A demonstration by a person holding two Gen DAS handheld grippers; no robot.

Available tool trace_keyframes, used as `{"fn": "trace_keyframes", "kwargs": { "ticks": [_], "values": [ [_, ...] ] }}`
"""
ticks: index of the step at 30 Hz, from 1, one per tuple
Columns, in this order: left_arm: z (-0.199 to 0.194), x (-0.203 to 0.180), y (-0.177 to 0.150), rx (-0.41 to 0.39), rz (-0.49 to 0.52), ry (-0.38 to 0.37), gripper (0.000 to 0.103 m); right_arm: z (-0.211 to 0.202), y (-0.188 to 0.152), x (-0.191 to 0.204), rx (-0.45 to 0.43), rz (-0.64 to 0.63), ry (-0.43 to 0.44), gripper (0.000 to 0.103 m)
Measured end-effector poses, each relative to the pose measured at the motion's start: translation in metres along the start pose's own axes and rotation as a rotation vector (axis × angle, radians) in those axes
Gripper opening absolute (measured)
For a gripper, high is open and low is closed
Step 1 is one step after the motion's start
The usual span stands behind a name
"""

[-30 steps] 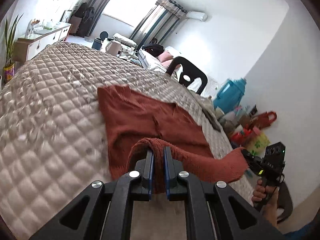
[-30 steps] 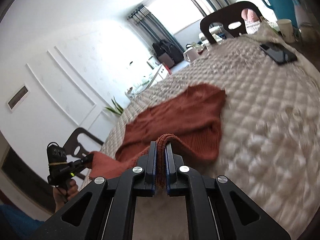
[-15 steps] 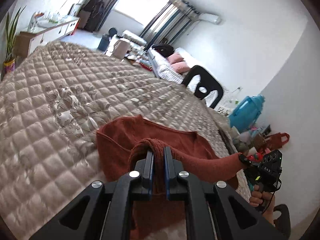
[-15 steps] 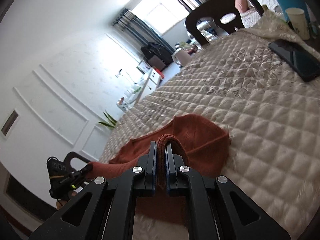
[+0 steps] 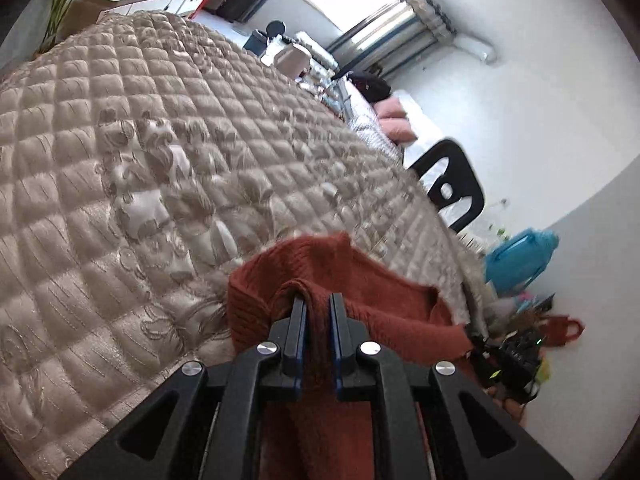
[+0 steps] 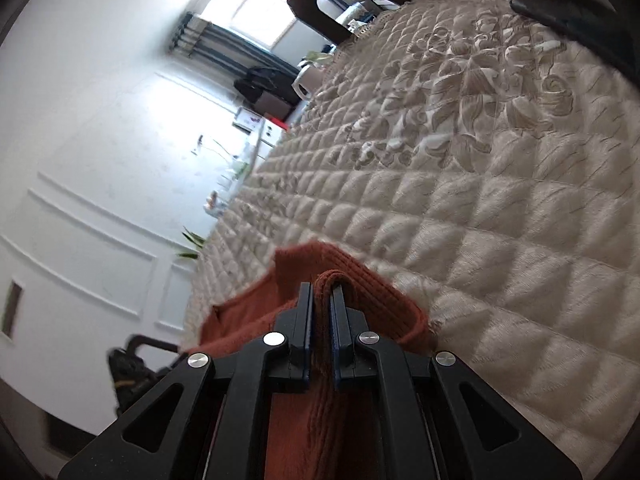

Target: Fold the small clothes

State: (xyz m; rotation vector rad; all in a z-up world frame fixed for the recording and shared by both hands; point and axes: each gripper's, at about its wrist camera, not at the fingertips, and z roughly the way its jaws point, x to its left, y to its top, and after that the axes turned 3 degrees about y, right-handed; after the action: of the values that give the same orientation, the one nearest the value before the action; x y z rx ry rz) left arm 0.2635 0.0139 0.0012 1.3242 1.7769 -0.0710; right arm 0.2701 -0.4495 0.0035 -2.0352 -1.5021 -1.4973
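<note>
Your left tongs (image 5: 318, 320) and right tongs (image 6: 320, 312) each pinch a fold of the rust-red knit garment (image 5: 360, 280), jaws just starting to ease apart with cloth between them. The garment lies bunched on the quilted beige bedspread (image 5: 160, 160), at its near edge. A black chair (image 5: 452, 188) stands beyond the bedspread's far side.

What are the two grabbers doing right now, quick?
Left gripper: pinching a fold of the red sweater, jaws starting to open.
Right gripper: pinching the same sweater, jaws starting to open too.
</note>
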Motion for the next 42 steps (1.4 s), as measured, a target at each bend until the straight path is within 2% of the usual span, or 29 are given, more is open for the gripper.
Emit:
{"fn": "trace_keyframes", "kwargs": {
  "ticks": [2,5,8,12,15,19,21,22,23,25,26,28,33,35,38,40,42],
  "values": [
    [-0.01,0.001,0.004,-0.056,-0.014,0.008,0.023,-0.01,0.004,0.003,-0.056,-0.008,0.01,0.027],
    [-0.022,0.002,0.009,-0.098,-0.021,0.028,0.024,-0.02,0.011,0.004,-0.087,0.001,0.038,0.028],
    [-0.03,-0.012,0.002,-0.109,0.059,0.045,0.024,-0.028,0.008,0.013,-0.096,-0.056,0.025,0.028],
    [-0.027,-0.038,-0.014,-0.078,0.186,0.052,0.024,-0.024,-0.006,0.032,-0.072,-0.171,-0.005,0.028],
    [-0.015,-0.061,-0.03,-0.04,0.299,0.066,0.024,-0.015,-0.02,0.047,-0.015,-0.266,-0.053,0.028],
    [0.003,-0.068,-0.057,0.015,0.429,0.142,0.024,-0.007,-0.047,0.057,0.03,-0.395,-0.099,0.028],
    [0.012,-0.056,-0.063,0.039,0.423,0.171,0.023,-0.008,-0.055,0.046,0.038,-0.422,-0.196,0.026],
    [0.009,-0.053,-0.061,0.029,0.408,0.148,0.023,-0.008,-0.053,0.036,0.037,-0.397,-0.227,0.012],
    [0.006,-0.053,-0.057,0.031,0.388,0.152,0.023,-0.012,-0.049,0.031,0.027,-0.361,-0.215,0.01],
    [-0.005,-0.056,-0.057,0.006,0.387,0.167,0.023,-0.023,-0.044,0.031,-0.013,-0.342,-0.223,0.01],
    [-0.011,-0.058,-0.059,-0.012,0.404,0.178,0.024,-0.03,-0.046,0.036,-0.041,-0.368,-0.253,0.01],
    [-0.02,-0.058,-0.064,-0.028,0.415,0.199,0.024,-0.039,-0.051,0.042,-0.051,-0.387,-0.258,0.01],
    [-0.035,-0.058,-0.084,-0.022,0.429,0.184,0.024,-0.05,-0.085,0.056,0.001,-0.429,-0.235,0.01],
    [-0.04,-0.06,-0.095,-0.022,0.453,0.193,0.024,-0.049,-0.097,0.054,0.025,-0.435,-0.256,0.01],
    [-0.034,-0.062,-0.107,-0.014,0.519,0.23,0.024,-0.051,-0.101,0.042,0.024,-0.453,-0.298,0.008],
    [-0.029,-0.057,-0.108,0.016,0.505,0.229,0.024,-0.054,-0.095,0.035,0.009,-0.405,-0.291,0.008],
    [-0.035,-0.062,-0.108,0.007,0.503,0.24,0.024,-0.054,-0.096,0.043,-0.007,-0.415,-0.31,0.008]
  ]
}}
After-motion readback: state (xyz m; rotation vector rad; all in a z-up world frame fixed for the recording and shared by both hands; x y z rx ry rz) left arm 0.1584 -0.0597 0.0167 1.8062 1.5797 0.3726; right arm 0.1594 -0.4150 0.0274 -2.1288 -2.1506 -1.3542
